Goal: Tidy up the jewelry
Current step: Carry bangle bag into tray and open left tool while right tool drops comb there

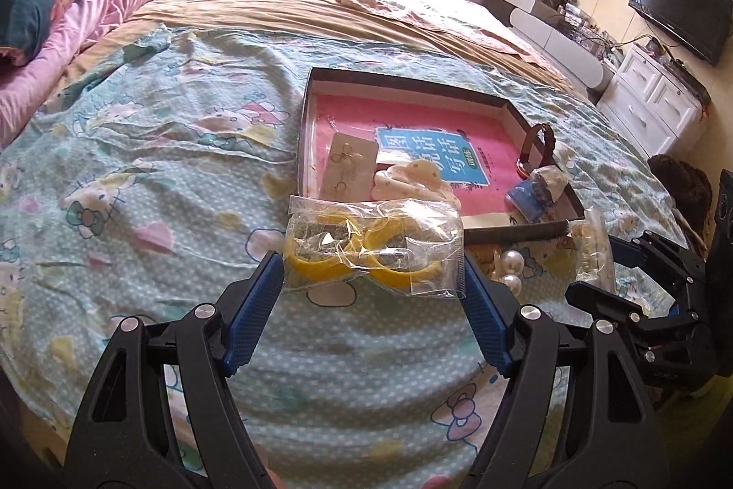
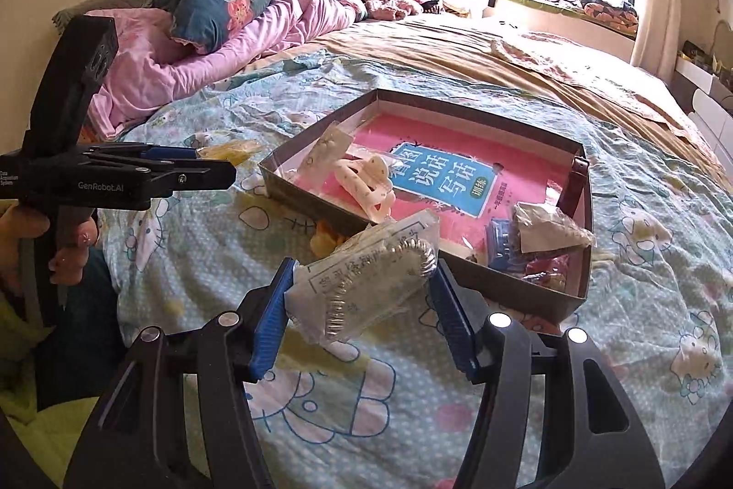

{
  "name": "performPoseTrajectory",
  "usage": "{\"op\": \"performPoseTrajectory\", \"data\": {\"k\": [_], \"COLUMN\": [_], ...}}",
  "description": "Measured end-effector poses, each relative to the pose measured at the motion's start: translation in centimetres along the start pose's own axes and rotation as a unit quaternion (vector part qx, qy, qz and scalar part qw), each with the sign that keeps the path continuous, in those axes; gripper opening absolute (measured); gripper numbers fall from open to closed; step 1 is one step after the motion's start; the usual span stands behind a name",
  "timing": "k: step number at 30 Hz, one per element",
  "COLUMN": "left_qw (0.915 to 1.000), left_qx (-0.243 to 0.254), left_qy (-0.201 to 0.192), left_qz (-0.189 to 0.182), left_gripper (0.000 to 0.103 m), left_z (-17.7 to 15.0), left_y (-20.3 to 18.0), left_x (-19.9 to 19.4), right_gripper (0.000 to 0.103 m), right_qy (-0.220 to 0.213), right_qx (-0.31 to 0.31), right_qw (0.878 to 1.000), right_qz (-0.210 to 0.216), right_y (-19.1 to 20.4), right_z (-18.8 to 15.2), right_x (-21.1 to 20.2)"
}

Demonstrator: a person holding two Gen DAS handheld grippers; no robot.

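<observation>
1. Gripping a clear plastic bag of yellow rings [image 1: 371, 250], the left gripper [image 1: 373, 273] has its blue pads pressed against the bag's two ends — the jaws stand wide, spanning the bag's whole width. The bag hangs just short of the near left corner of the box.
2. The right gripper [image 2: 362, 282] likewise clamps a clear packet with a silver chain [image 2: 366, 280] between its blue fingers [image 2: 270, 315], jaws parted about as wide as the packet. The packet is tilted, its upper end over the near wall of the box.
3. The shallow cardboard box [image 2: 320, 205] sits on the Hello Kitty bedsheet [image 2: 641, 305], with a pink booklet [image 2: 458, 173] lying flat on its floor.
4. Inside the box: a cream hair claw [image 2: 366, 186] and a card of earrings [image 1: 348, 163] at the left, a small blue item [image 1: 527, 200] and a bagged piece [image 2: 549, 232] at the right — a brown strap [image 2: 577, 177] leans on the right wall.
5. Two large pearls [image 1: 511, 269] lie on the sheet just outside the box's near wall, between the two grippers.
6. Seen from the right wrist, the left gripper is held in the person's hand [image 2: 68, 232].
</observation>
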State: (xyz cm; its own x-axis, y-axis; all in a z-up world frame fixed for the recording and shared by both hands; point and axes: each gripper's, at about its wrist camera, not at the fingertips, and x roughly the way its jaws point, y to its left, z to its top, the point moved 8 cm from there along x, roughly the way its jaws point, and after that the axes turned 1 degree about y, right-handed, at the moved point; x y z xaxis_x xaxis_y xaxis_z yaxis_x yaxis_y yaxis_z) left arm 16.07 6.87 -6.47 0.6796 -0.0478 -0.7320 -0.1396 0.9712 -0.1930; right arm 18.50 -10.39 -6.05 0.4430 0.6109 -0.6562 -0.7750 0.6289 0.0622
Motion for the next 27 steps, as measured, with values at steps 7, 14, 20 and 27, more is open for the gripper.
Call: {"op": "performPoseTrajectory", "data": {"k": [7, 14, 20, 27], "left_qw": [0.9999, 0.9998, 0.9997, 0.9994], "left_qx": [-0.005, -0.001, 0.007, 0.021], "left_qy": [-0.013, -0.021, -0.025, -0.028], "left_qz": [0.002, -0.001, 0.000, 0.001], "left_gripper": [0.068, 0.068, 0.068, 0.068], "left_z": [1.2, 2.4, 3.2, 4.1], "left_y": [0.3, -0.3, -0.9, -2.1], "left_x": [-0.1, 0.2, 0.7, 1.3], "right_gripper": [0.058, 0.058, 0.058, 0.058], "right_qy": [-0.021, -0.039, -0.049, -0.051], "right_qx": [0.009, 0.024, 0.034, 0.051], "right_qw": [1.000, 0.999, 0.998, 0.996], "right_qz": [-0.009, -0.022, -0.036, -0.052], "right_y": [-0.7, -2.4, -3.8, -5.5], "right_z": [1.6, 2.9, 3.5, 4.0], "right_x": [-0.4, -0.7, -0.9, -0.7]}}
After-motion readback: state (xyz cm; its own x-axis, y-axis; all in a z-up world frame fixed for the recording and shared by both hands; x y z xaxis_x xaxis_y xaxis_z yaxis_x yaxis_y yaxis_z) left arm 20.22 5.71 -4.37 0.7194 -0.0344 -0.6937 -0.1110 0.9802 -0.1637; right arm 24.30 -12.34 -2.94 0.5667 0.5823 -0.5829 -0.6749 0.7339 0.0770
